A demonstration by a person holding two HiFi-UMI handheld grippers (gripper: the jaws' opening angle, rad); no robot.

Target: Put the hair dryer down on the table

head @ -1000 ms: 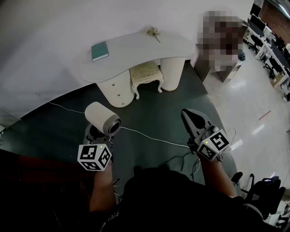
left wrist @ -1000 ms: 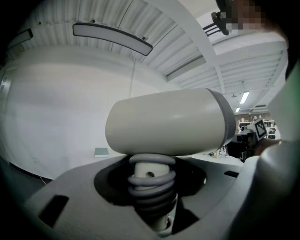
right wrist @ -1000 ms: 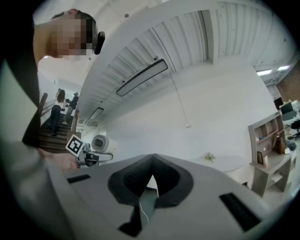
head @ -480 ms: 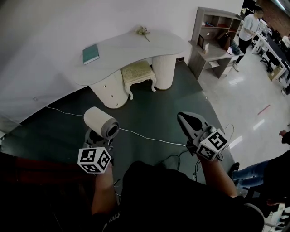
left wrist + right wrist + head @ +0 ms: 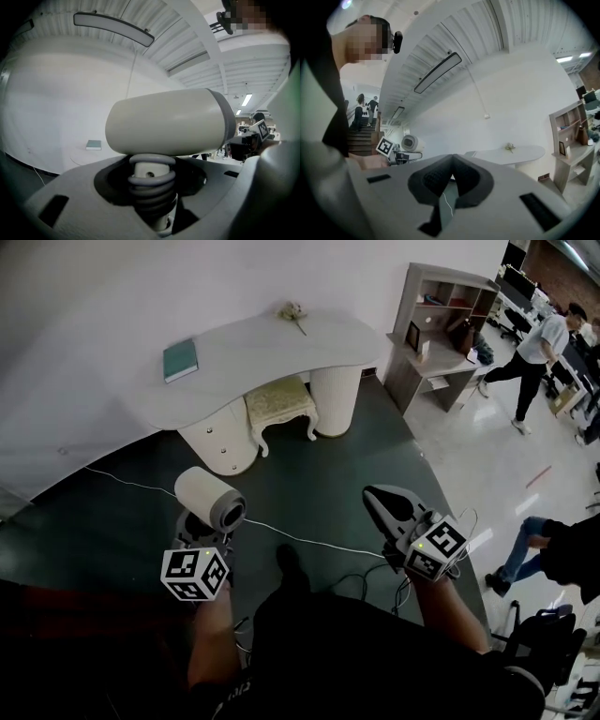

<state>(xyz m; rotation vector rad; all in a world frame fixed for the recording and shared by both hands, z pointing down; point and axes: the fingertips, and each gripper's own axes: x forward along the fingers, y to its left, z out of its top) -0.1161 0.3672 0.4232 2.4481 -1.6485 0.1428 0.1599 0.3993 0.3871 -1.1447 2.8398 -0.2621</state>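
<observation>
The left tongs (image 5: 201, 526) are squeezing the hair dryer (image 5: 208, 499) by its handle, so it is sticking up above them for carrying. The right tongs (image 5: 382, 506) are pinched together, holding nothing. The table (image 5: 272, 348) is waiting well ahead.

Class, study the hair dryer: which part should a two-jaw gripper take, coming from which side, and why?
Grip the hair dryer by its ribbed handle, from below, as the left gripper does. The handle is narrow and hangs under the barrel, which looks too wide and smooth.
</observation>
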